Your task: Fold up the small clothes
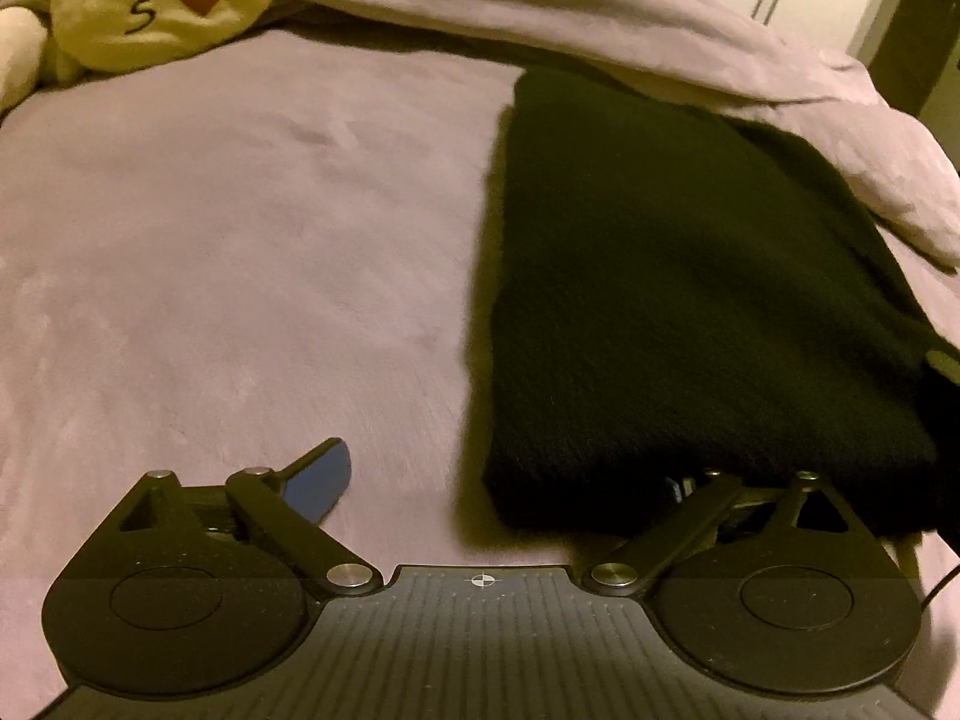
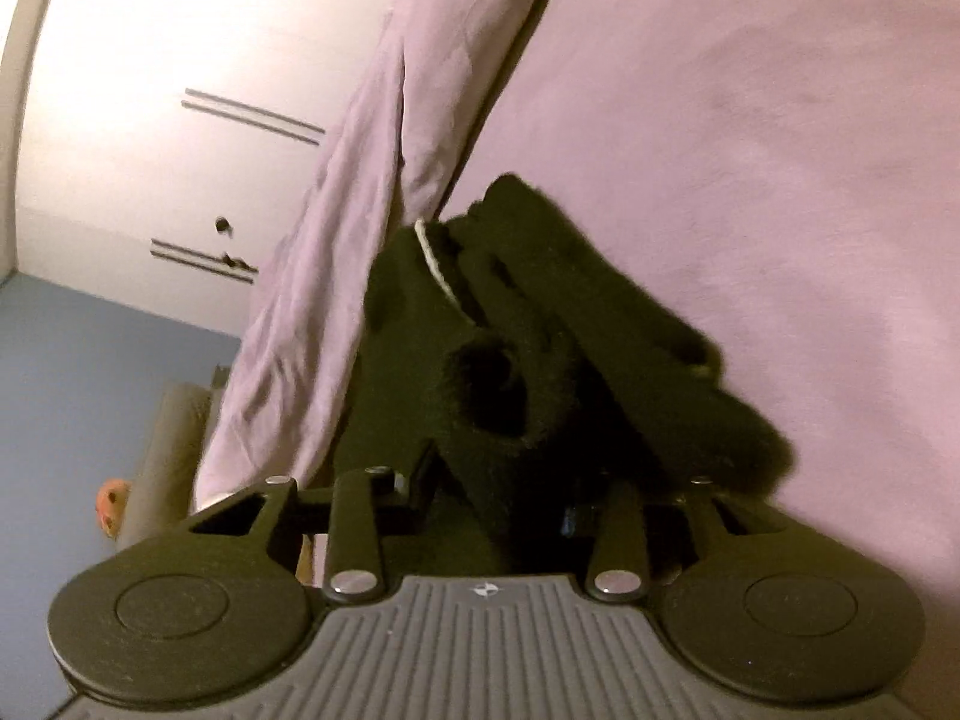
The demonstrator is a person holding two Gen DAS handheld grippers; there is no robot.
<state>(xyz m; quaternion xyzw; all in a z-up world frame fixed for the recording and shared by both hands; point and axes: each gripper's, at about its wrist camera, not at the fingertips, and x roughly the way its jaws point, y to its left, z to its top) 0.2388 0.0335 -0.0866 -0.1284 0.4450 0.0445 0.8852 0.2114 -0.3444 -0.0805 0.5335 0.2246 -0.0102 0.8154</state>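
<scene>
Black garment [image 1: 690,300] lay on bed [image 1: 240,240], long axis toward 12 o'clock, near edge at left gripper [image 1: 498,480]'s 1 o'clock. Left jaws wide, nothing clamped. Right gripper [image 2: 498,492] narrowed on bunched garment corner, nearer for fold.

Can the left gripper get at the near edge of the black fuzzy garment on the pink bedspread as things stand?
Probably yes. The left gripper is open and the near edge of the black fuzzy garment lies between its fingers, one hidden beneath the cloth. Only the pink bedspread lies around it.
</scene>
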